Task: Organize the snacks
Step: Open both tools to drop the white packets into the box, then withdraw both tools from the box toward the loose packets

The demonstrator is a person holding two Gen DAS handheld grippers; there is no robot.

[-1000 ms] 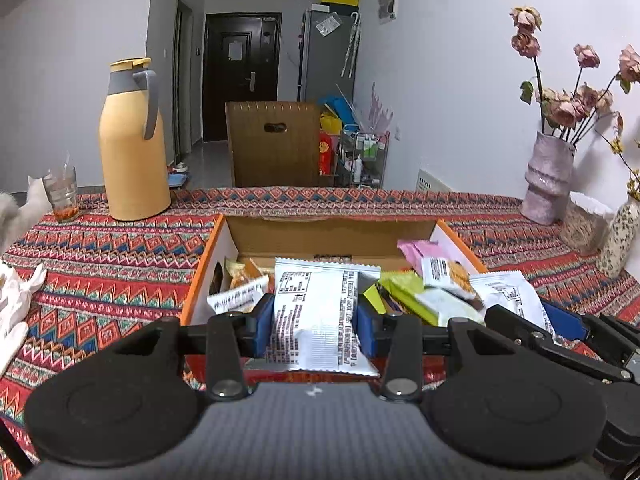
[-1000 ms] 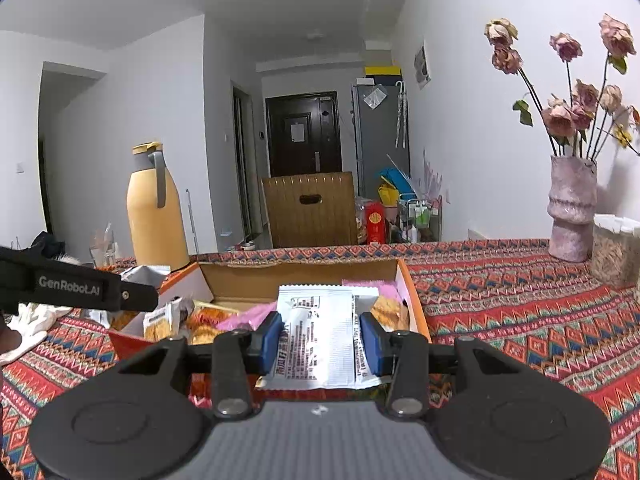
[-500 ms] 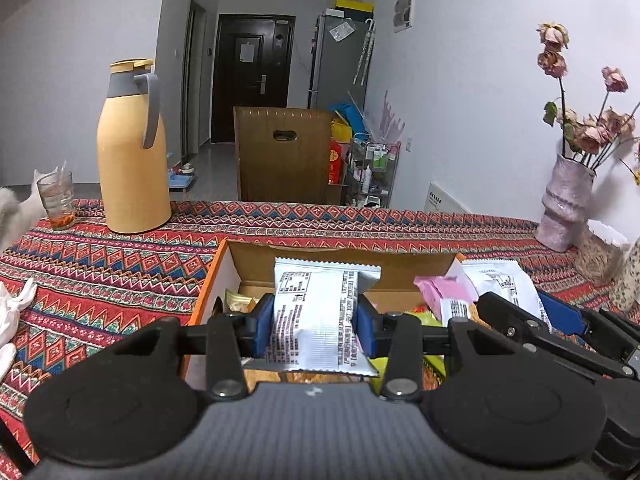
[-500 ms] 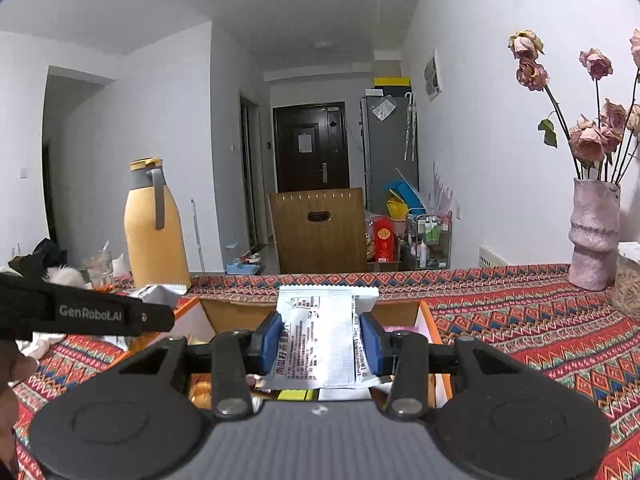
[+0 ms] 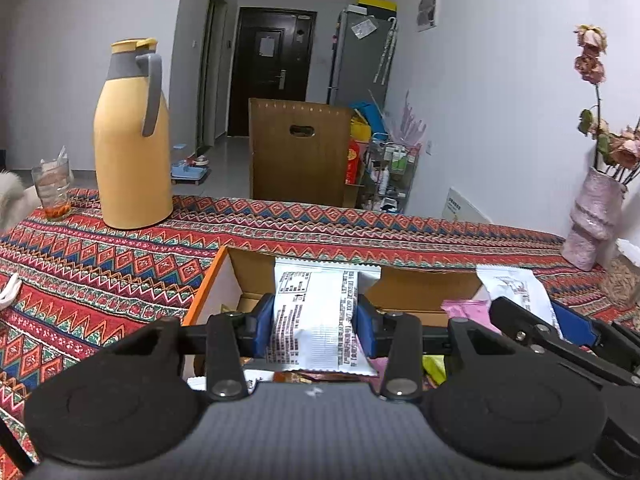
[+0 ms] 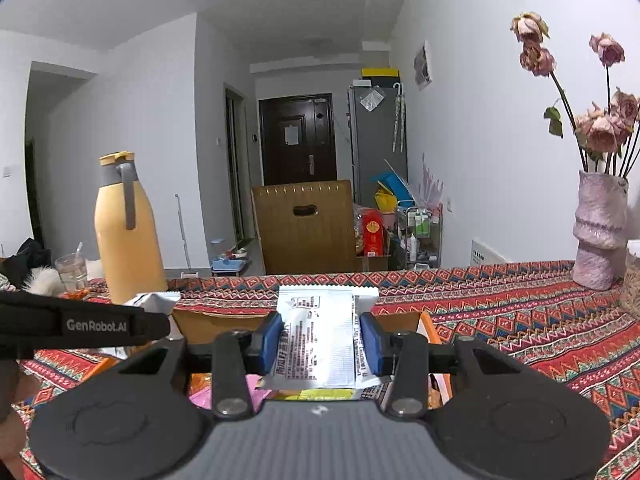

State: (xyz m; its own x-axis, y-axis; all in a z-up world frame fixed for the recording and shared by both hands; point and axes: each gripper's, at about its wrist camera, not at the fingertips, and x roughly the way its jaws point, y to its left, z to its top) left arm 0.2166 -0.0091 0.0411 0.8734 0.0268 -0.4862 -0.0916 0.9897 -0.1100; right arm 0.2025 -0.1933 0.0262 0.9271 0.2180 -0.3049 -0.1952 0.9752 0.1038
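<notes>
My left gripper (image 5: 316, 326) is shut on a white snack packet (image 5: 312, 292), which stands upright between the blue pads over the near left part of an orange-rimmed cardboard box (image 5: 208, 280). My right gripper (image 6: 322, 342) is shut on a second white packet (image 6: 320, 320) above the box's right part, near its orange rim (image 6: 430, 324). The left wrist view shows the right gripper's arm (image 5: 560, 332) with its packet (image 5: 512, 284) at the right. A pink packet (image 5: 464, 308) and yellow-green ones lie inside the box, mostly hidden under the grippers.
A yellow thermos jug (image 5: 130, 140) and a glass (image 5: 54, 188) stand at the table's far left. At the far right is a pink vase of dried roses (image 5: 596, 208). A brown chair back (image 5: 298, 152) rises beyond the patterned tablecloth (image 5: 100, 264).
Both grippers have moved forward over the box with their packets still held. The box's contents have slid beneath them and its far wall now sits close.
</notes>
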